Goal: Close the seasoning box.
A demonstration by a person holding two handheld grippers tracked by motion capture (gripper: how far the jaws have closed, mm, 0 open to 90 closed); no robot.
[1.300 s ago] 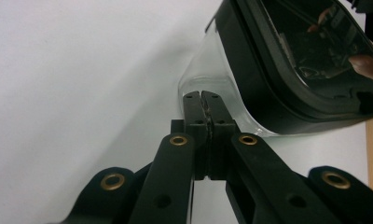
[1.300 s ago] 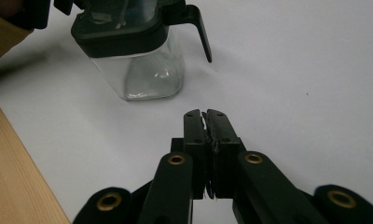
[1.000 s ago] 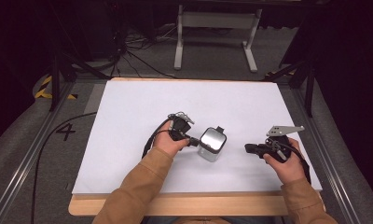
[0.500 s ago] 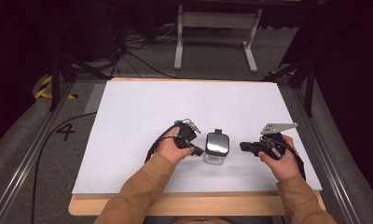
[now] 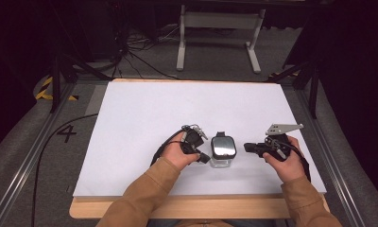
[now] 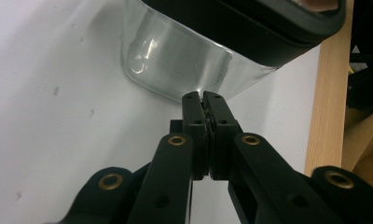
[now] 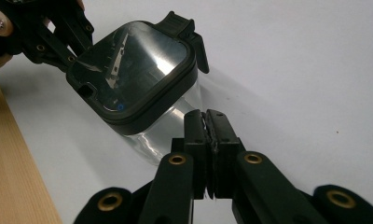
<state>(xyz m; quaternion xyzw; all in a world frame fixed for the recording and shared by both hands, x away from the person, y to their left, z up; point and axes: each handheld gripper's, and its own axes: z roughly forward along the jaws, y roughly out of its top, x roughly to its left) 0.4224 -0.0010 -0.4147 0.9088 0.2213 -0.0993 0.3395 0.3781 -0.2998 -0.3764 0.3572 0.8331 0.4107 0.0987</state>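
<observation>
A clear square container (image 5: 223, 151) with a black lid stands on the white table sheet (image 5: 187, 109), between my two grippers. My left gripper (image 5: 204, 158) is shut, and its tip is at the container's near left corner. In the left gripper view the shut left gripper (image 6: 204, 96) touches the container's clear wall (image 6: 175, 65) just under the lid. My right gripper (image 5: 247, 147) is shut and points left at the container. In the right gripper view the right gripper (image 7: 205, 114) sits against the clear wall below the black lid (image 7: 133, 70), which has a latch tab at its far side.
The wooden table edge (image 5: 201, 208) runs close behind both hands. A grey three-cornered plate (image 5: 282, 127) sits on top of the right gripper. A white metal stand (image 5: 220, 21) and cables lie on the floor beyond the table.
The right gripper has moved left up to the container. The left gripper has shifted right and nearer. The container has settled upright, slightly right of where it was.
</observation>
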